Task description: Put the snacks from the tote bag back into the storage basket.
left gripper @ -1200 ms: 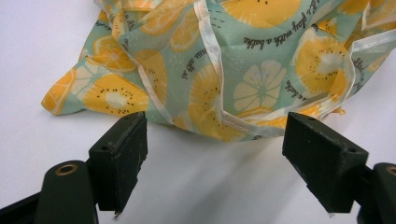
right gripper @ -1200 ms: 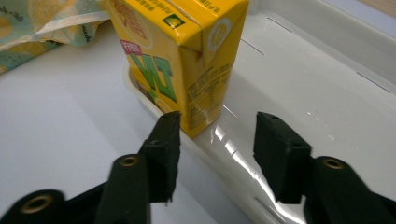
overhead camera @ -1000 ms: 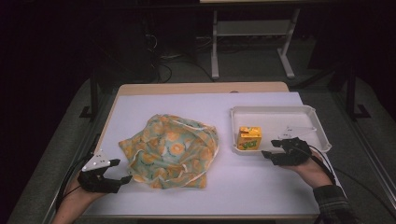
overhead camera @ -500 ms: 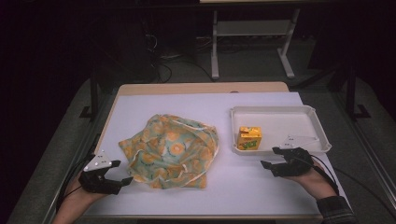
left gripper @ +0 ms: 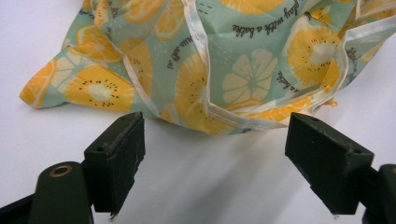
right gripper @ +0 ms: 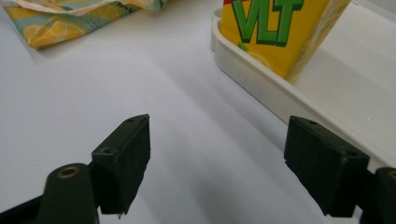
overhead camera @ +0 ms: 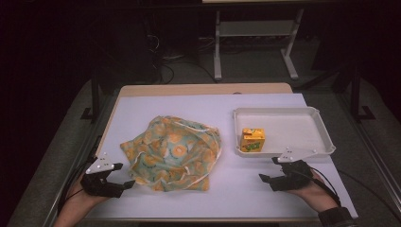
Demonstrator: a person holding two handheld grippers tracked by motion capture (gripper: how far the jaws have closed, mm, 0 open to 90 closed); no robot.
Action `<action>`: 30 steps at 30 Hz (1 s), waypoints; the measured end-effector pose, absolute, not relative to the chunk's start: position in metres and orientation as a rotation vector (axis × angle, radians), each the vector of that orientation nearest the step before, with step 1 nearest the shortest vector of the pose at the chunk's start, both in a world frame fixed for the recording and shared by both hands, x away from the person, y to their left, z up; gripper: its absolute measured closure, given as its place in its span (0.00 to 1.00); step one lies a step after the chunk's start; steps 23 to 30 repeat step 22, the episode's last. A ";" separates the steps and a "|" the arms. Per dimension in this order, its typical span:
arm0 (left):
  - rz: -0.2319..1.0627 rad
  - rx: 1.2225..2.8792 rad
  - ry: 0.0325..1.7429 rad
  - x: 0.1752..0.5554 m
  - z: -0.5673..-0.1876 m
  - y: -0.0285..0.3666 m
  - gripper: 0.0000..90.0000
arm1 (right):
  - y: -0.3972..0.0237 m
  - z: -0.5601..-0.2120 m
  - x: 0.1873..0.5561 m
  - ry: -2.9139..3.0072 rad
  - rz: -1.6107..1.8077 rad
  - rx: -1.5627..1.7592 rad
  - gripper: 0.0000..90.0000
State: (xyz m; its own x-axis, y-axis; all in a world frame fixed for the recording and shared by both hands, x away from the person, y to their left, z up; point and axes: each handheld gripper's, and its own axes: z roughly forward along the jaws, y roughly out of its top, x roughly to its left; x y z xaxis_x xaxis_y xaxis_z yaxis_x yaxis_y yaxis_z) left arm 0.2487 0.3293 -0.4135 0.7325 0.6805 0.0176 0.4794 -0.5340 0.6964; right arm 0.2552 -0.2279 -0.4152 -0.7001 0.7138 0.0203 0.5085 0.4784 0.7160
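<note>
The left gripper [overhead camera: 124, 176] waits, fingers apart, beside the crumpled fruit-print bag [overhead camera: 176, 152] mid-desk; the juice carton [overhead camera: 252, 140] stands in the tray [overhead camera: 321, 146] (upright) — right gripper [overhead camera: 268, 169] empty, fingers apart. Likely next: opening the bag — pinching its hem.

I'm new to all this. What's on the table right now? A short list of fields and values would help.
Surface: white table
Cloth bag: crumpled, fruit-print bag, lying left of centre
Tray: white tray, on the right
Carton: yellow juice carton, upright in the tray's near-left corner
Left gripper: left gripper, open, empty, just short of the bag
Right gripper: right gripper, open, empty, in front of the tray
</note>
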 end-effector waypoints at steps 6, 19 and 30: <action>0.367 2.268 0.850 0.249 -0.415 0.327 0.22 | -0.222 -0.425 0.254 2.471 1.014 1.010 0.18; 0.351 2.298 0.834 0.248 -0.418 0.324 0.22 | -0.218 -0.432 0.253 2.492 0.984 0.991 0.15; 0.353 2.300 0.830 0.248 -0.418 0.324 0.22 | -0.218 -0.432 0.253 2.490 0.988 0.987 0.15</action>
